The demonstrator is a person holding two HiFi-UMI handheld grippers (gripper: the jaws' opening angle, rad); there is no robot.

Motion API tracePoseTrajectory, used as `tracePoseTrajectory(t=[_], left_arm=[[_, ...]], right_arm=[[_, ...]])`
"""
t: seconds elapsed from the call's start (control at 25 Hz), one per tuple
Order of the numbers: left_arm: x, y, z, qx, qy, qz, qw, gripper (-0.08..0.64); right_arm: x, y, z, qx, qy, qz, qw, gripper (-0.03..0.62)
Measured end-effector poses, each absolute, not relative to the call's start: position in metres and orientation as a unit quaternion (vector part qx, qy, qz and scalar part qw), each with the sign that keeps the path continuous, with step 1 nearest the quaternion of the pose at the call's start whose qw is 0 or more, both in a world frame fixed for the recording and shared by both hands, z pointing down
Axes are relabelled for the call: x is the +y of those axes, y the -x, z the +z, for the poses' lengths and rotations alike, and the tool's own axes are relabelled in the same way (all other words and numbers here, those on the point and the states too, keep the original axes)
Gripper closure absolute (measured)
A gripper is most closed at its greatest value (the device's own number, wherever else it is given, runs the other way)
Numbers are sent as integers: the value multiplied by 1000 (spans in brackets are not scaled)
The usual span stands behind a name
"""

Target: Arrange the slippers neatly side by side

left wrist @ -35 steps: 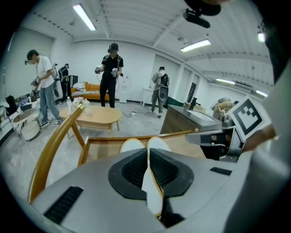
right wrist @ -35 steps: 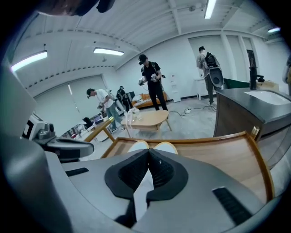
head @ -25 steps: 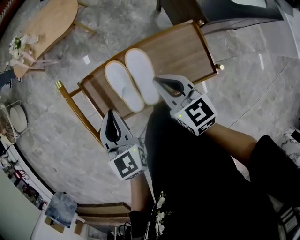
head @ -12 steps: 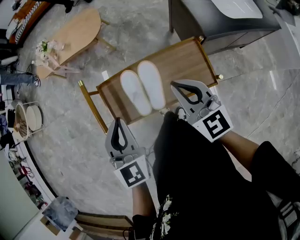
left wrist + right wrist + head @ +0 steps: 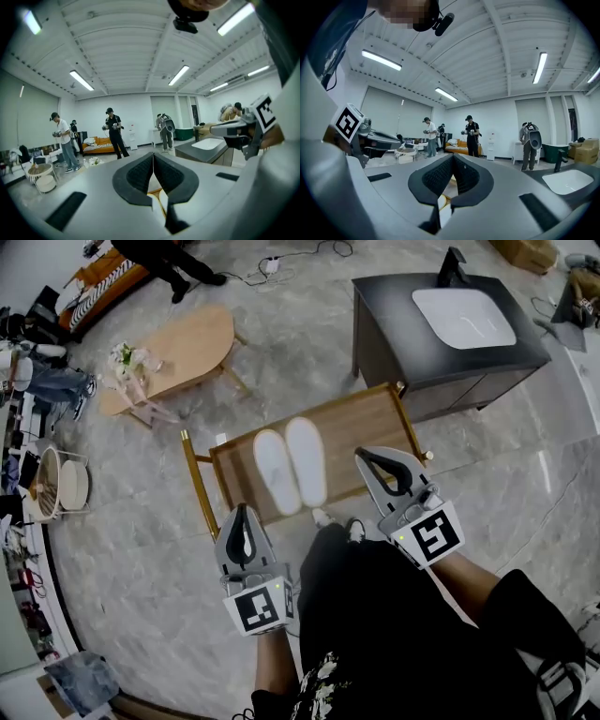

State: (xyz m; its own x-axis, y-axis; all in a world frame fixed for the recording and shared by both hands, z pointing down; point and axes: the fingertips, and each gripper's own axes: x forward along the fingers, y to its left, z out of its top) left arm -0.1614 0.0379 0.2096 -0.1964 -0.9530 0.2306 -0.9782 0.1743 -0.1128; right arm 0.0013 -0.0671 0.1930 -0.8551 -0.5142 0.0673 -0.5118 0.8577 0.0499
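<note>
Two white slippers, the left slipper (image 5: 275, 472) and the right slipper (image 5: 306, 461), lie side by side and parallel on a low wooden table (image 5: 370, 432). My left gripper (image 5: 244, 509) hovers off the table's near edge, short of the slippers, shut and empty. My right gripper (image 5: 362, 455) hangs over the table's right part, a little to the right of the slippers, also shut with nothing in it. In the left gripper view the left gripper (image 5: 153, 157) shows its jaws pressed together. The right gripper view shows the right gripper (image 5: 453, 158) the same way.
A black cabinet with a white basin (image 5: 448, 329) stands behind the table on the right. An oval wooden coffee table (image 5: 183, 352) with flowers is at the back left, and a round wire stand (image 5: 58, 486) at far left. Several people (image 5: 112, 131) stand across the room.
Both grippers have drawn back from the slippers toward the person, the right one sliding off to the slippers' right. The head camera has risen, so more of the room shows. The slippers have not moved.
</note>
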Motion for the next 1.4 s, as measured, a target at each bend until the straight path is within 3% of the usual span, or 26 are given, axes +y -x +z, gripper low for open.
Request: tracePoseTrajectory(t=[0.28, 0.48, 1.4], left_arm=[[16, 153, 192, -764, -641, 73, 32, 555], [15, 146, 198, -766, -637, 82, 38, 555], [-3, 143, 181, -771, -633, 68, 13, 555]], right_arm=[[-82, -13, 188, -961, -275, -20, 36, 594], [-80, -18, 193, -960, -277, 24, 30, 594], [-88, -5, 185, -967, -252, 8, 19, 595]])
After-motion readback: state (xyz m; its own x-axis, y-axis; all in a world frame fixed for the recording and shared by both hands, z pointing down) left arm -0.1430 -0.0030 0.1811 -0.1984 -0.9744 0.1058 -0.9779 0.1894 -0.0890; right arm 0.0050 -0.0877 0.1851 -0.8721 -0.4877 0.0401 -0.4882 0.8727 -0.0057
